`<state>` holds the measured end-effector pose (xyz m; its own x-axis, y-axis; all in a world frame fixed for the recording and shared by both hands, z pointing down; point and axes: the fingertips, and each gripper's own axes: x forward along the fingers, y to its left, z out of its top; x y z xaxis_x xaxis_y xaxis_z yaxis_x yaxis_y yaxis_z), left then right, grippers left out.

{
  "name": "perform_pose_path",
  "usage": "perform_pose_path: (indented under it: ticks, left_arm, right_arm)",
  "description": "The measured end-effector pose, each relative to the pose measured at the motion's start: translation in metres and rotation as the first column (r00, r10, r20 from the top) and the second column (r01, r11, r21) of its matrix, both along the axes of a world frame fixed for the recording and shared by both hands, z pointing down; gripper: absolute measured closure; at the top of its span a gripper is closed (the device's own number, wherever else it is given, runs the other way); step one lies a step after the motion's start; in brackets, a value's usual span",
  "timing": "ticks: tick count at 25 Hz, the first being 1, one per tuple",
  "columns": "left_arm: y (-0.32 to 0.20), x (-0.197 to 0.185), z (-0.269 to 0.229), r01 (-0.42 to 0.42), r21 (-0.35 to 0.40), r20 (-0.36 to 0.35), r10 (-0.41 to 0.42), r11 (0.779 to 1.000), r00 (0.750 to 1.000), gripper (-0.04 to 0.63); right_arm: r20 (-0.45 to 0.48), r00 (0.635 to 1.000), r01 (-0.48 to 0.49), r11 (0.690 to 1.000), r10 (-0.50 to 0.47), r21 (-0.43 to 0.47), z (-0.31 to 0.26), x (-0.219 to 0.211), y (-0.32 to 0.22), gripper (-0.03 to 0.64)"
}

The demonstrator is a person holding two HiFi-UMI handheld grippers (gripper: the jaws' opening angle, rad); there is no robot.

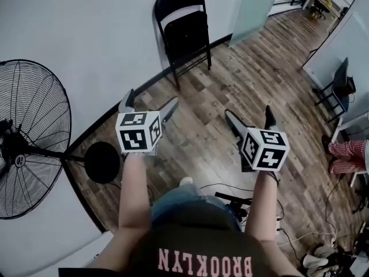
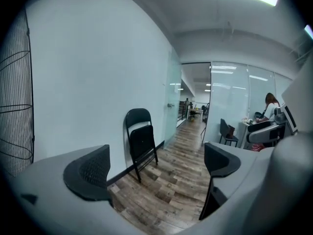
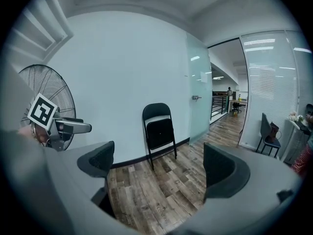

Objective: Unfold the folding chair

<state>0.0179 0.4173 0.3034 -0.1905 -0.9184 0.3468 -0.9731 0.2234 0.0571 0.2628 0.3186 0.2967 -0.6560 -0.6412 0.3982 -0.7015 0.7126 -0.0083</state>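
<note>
A black folding chair [image 1: 183, 30] leans folded against the pale wall, its legs on the wood floor. It also shows ahead in the left gripper view as the chair [image 2: 141, 140] and in the right gripper view as the chair [image 3: 159, 129]. My left gripper [image 1: 149, 104] is open and empty, well short of the chair. My right gripper [image 1: 251, 116] is open and empty too, to the right and just as far back. Between the left gripper [image 2: 156, 166] jaws and the right gripper [image 3: 161, 166] jaws only floor shows.
A large standing fan [image 1: 31, 137] with a round base [image 1: 101, 161] stands at the left by the wall. A glass door [image 1: 253, 4] lies beyond the chair. Another dark chair [image 1: 339, 91] and a seated person's legs [image 1: 346, 154] are at the right. Cables [image 1: 288, 229] lie by my feet.
</note>
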Motion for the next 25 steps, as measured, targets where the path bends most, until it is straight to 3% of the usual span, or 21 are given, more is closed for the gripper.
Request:
perform_pose_path:
  ticks: [9, 25]
  left_arm:
    - [-0.020, -0.039, -0.007, 0.003, 0.037, 0.018, -0.004, 0.999, 1.000, 0.025]
    - [-0.051, -0.080, 0.003, 0.035, 0.015, 0.045, -0.035, 0.999, 0.998, 0.025]
  right_arm:
    - [-0.017, 1.000, -0.005, 0.999, 0.006, 0.031, 0.000, -0.031, -0.025, 0.066]
    - [-0.046, 0.998, 0.049, 0.999, -0.048, 0.017, 0.015, -0.077, -0.068, 0.067]
